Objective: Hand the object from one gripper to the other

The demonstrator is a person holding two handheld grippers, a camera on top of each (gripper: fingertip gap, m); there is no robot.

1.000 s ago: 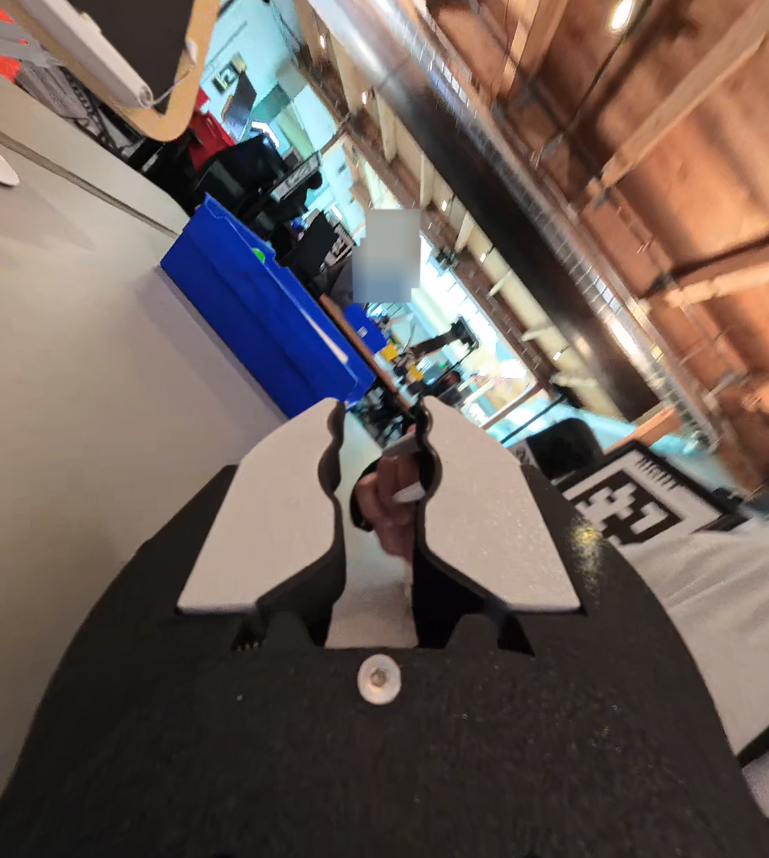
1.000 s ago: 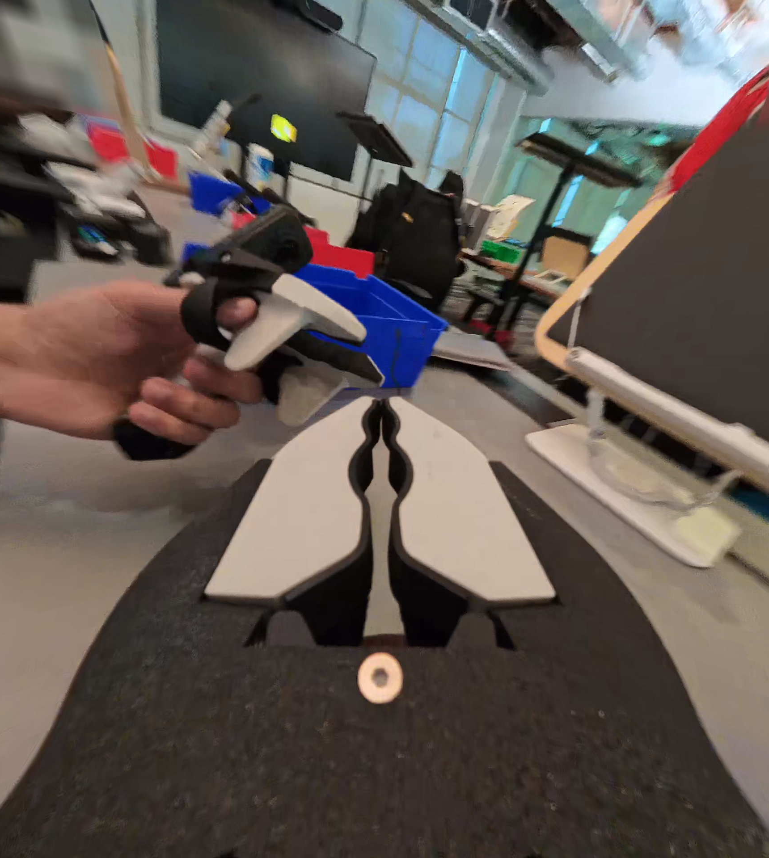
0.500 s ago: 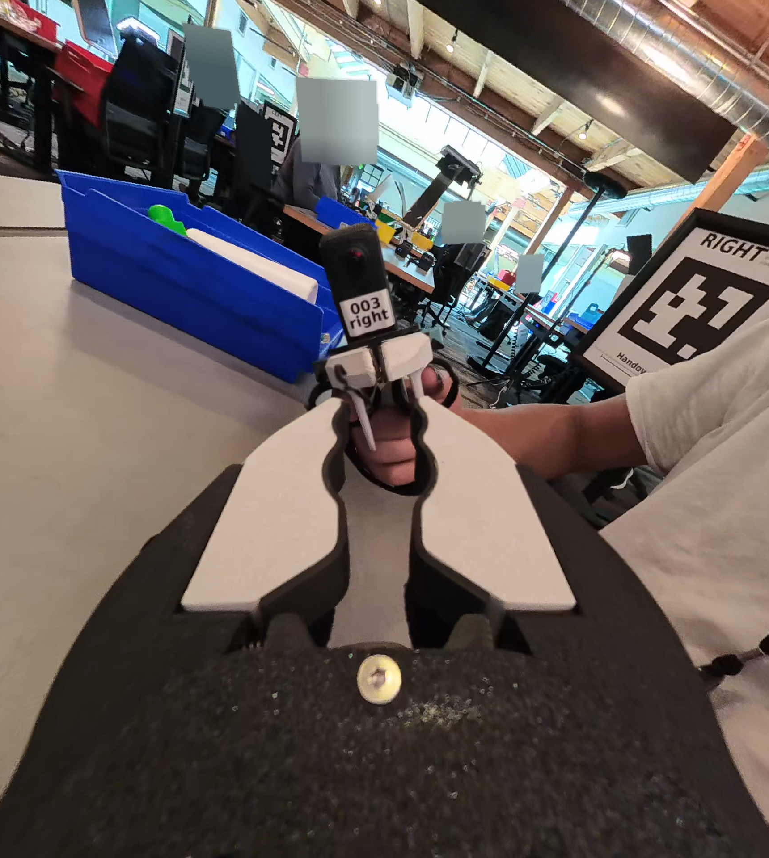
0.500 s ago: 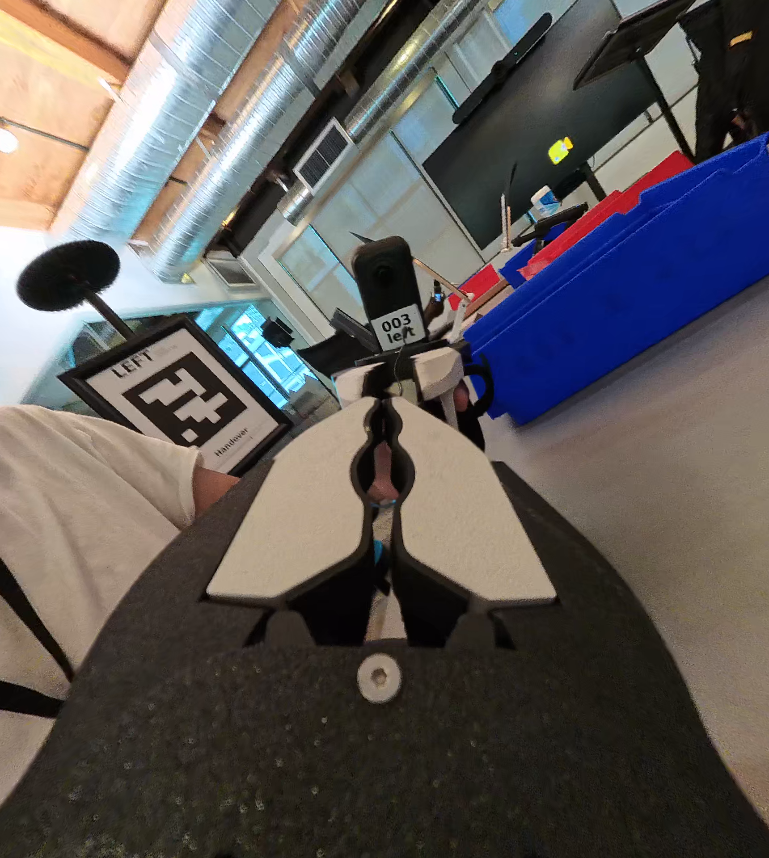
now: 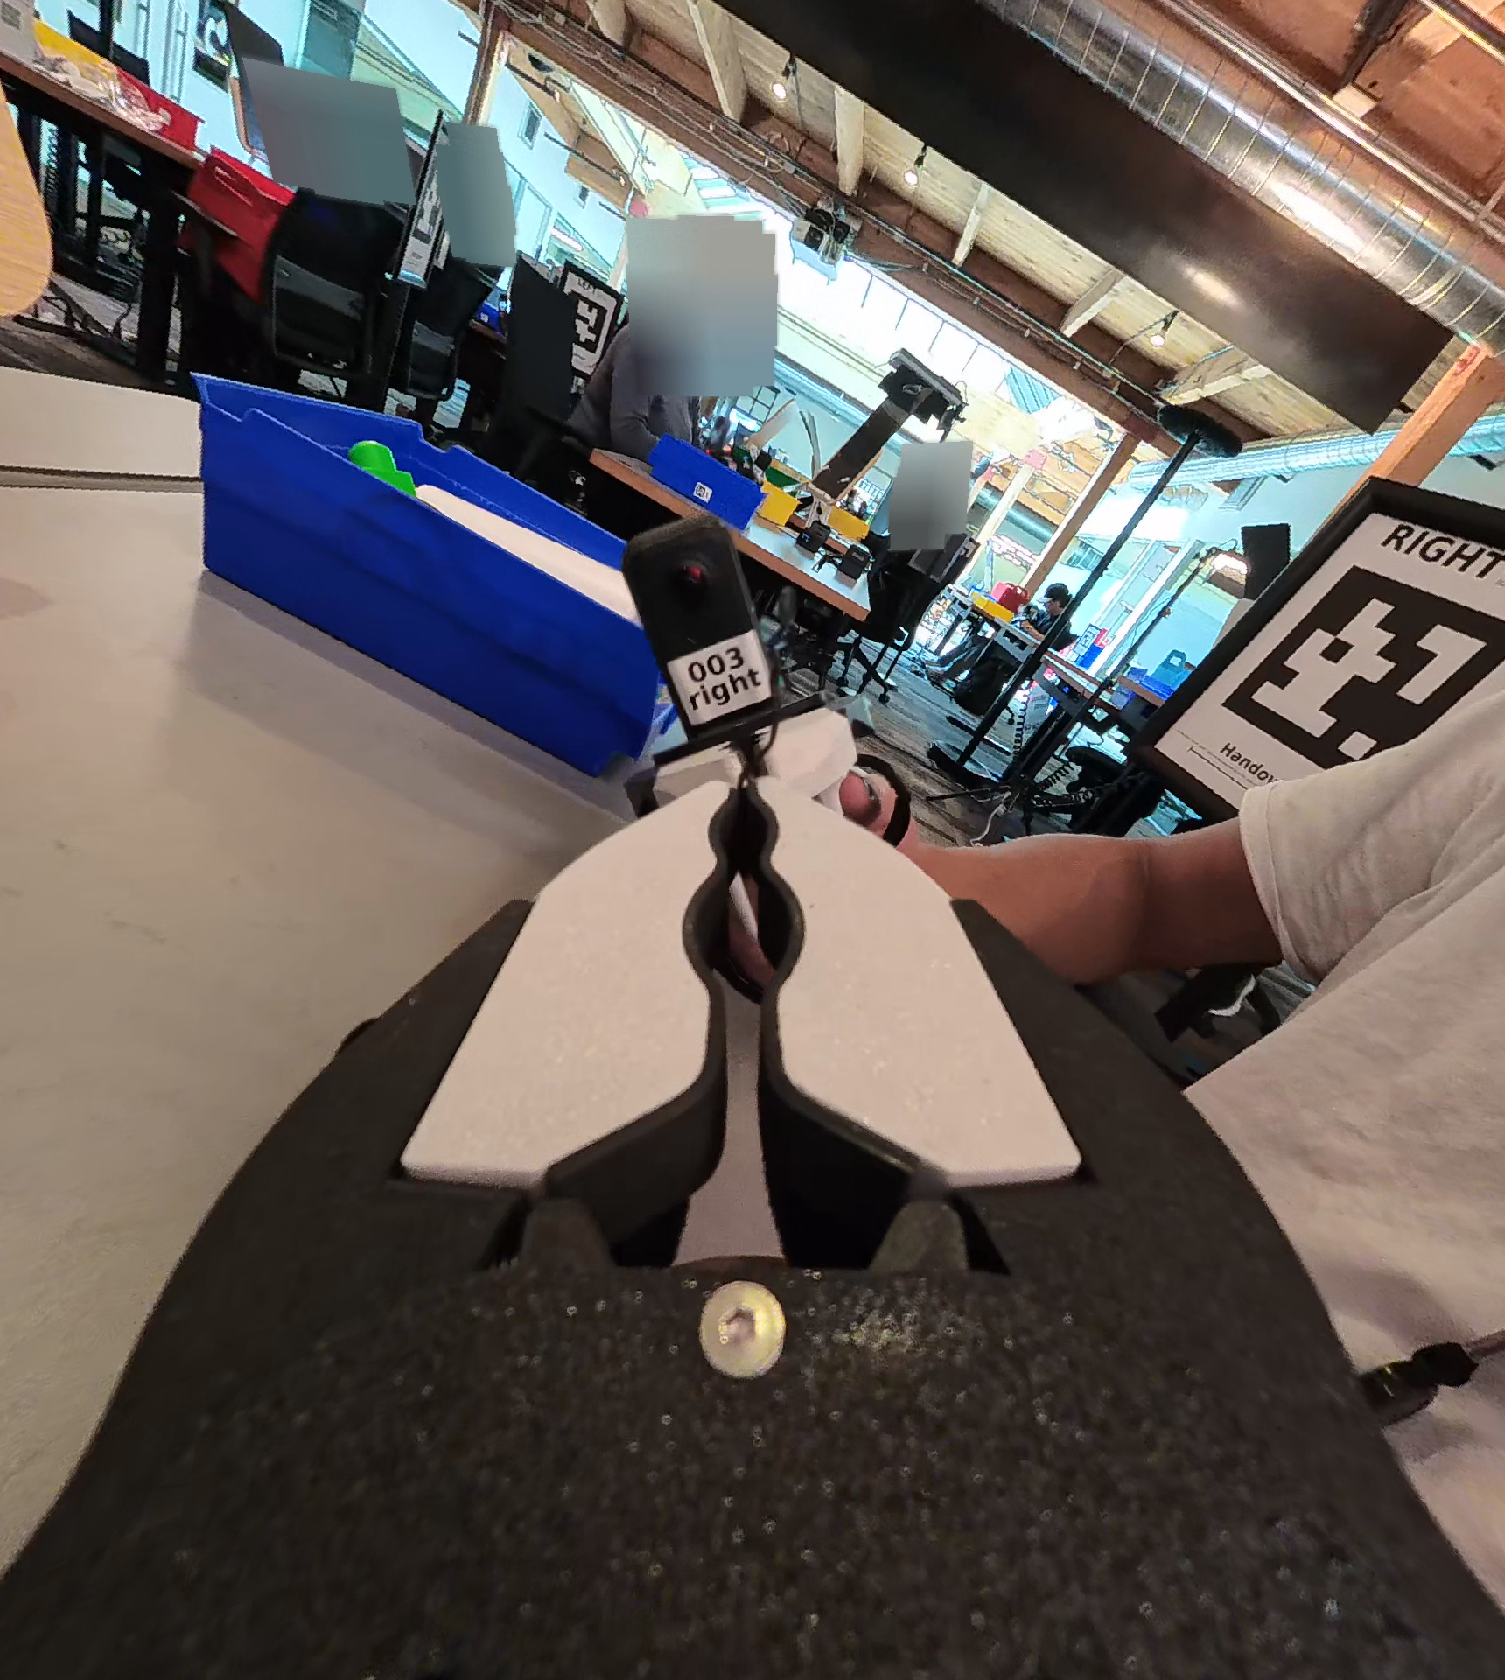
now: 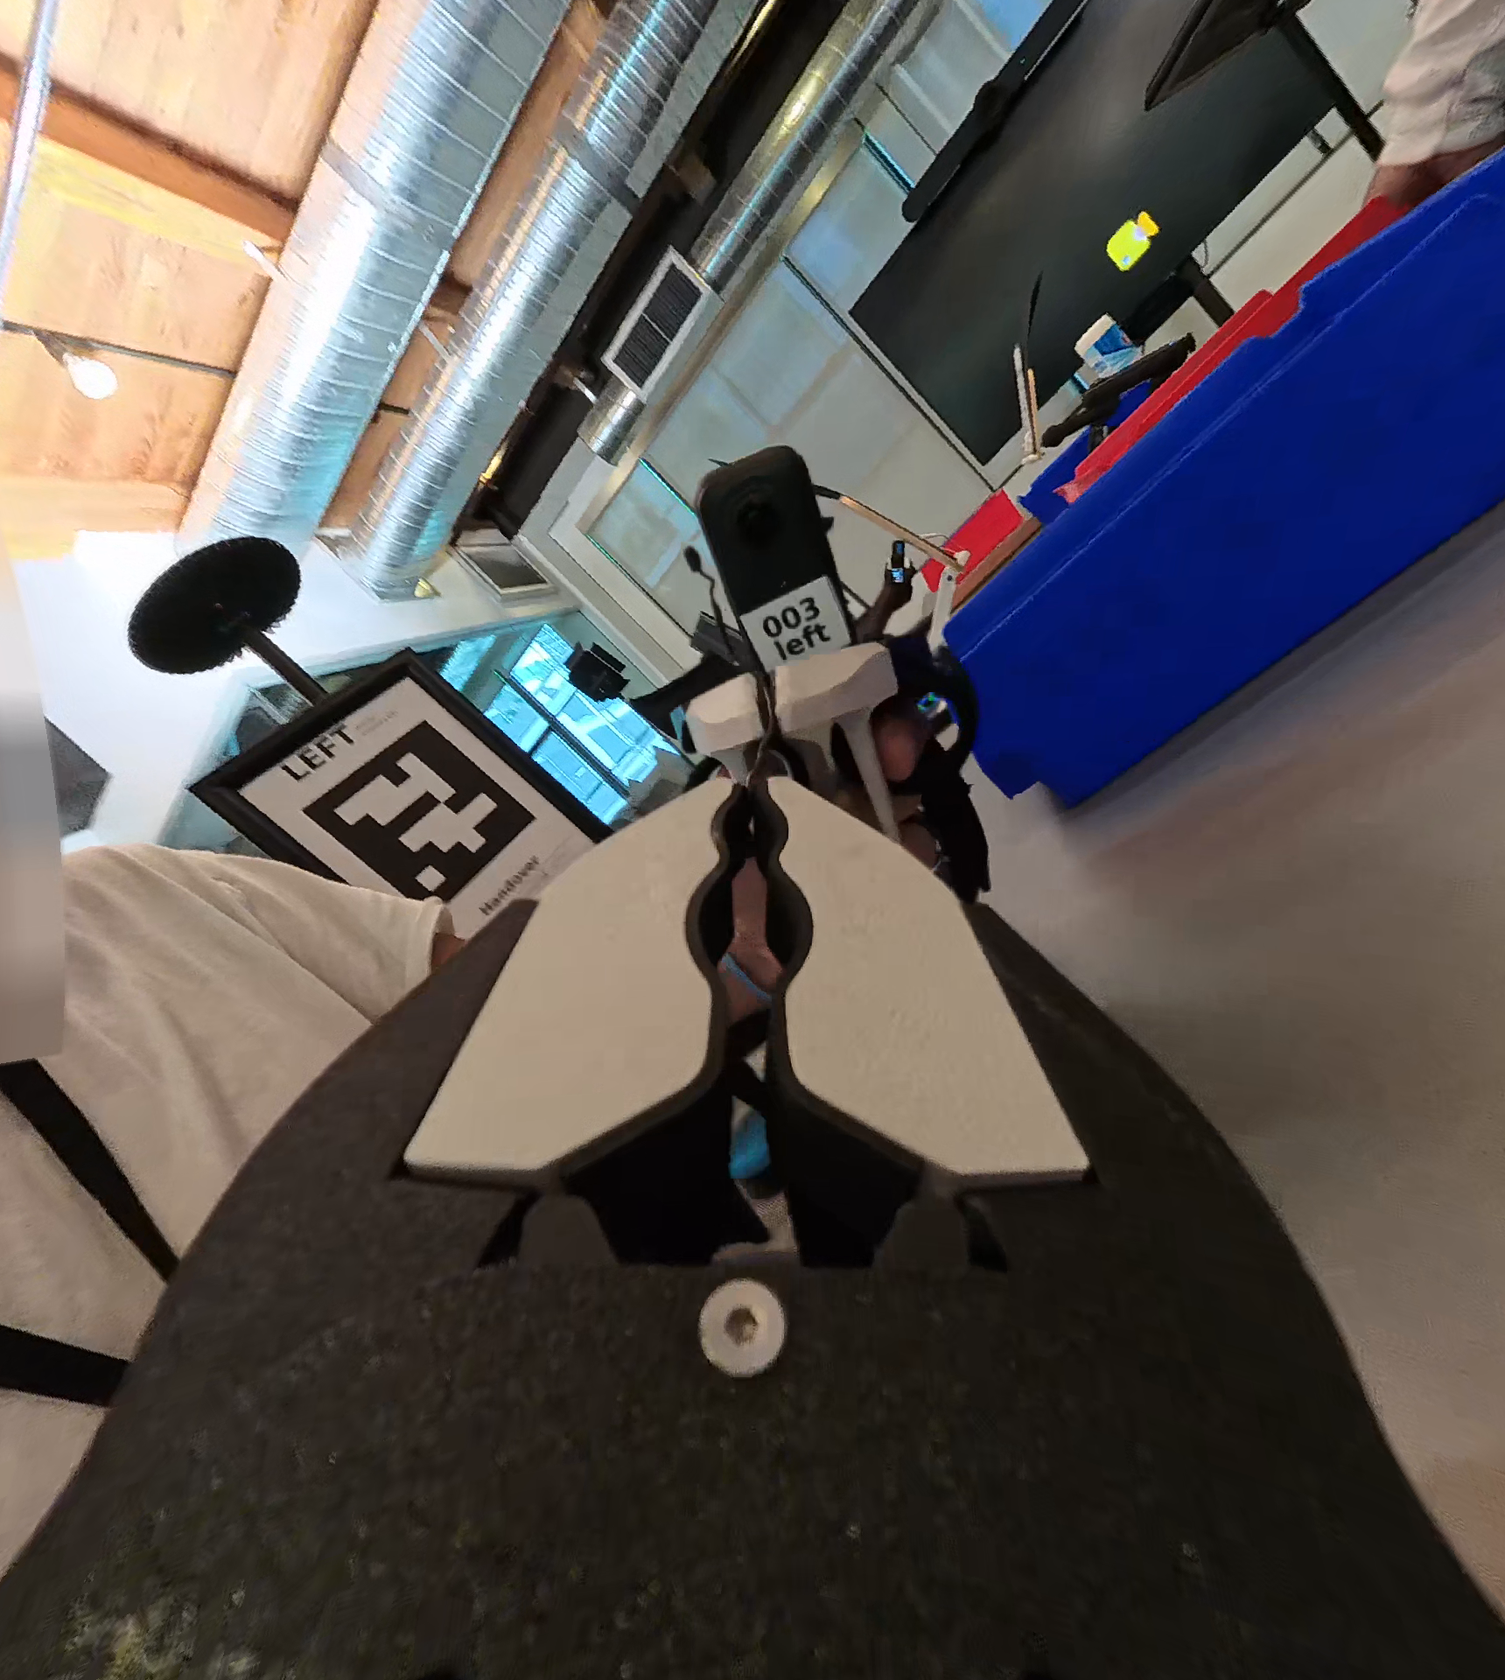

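Note:
My two grippers meet tip to tip above the grey table (image 5: 94, 864). A thin dark cord (image 5: 738, 775) runs between their tips. In the left wrist view my left gripper (image 5: 742, 798) is shut with the cord pinched at its tips. The right gripper (image 5: 753, 755), with a black camera (image 5: 696, 618) on top, faces it. In the right wrist view my right gripper (image 6: 751, 798) is shut on the same cord (image 6: 760, 750). The left gripper (image 6: 772, 711) sits just beyond, its white fingers (image 6: 831, 684) closed together. A hand shows through the finger gaps.
A blue bin (image 5: 422, 591) holding a green piece and a white piece stands behind on the table; it also shows in the right wrist view (image 6: 1276, 564). Framed black-and-white marker boards (image 5: 1385, 673) (image 6: 403, 800) stand nearby. A person's forearm (image 5: 1094, 900) and white shirt are close. Less than 4 cm separates the two grippers' tips.
The left gripper has shut since half a second ago. Both grippers swung round to face each other and drew together until their tips meet. The right gripper stayed shut.

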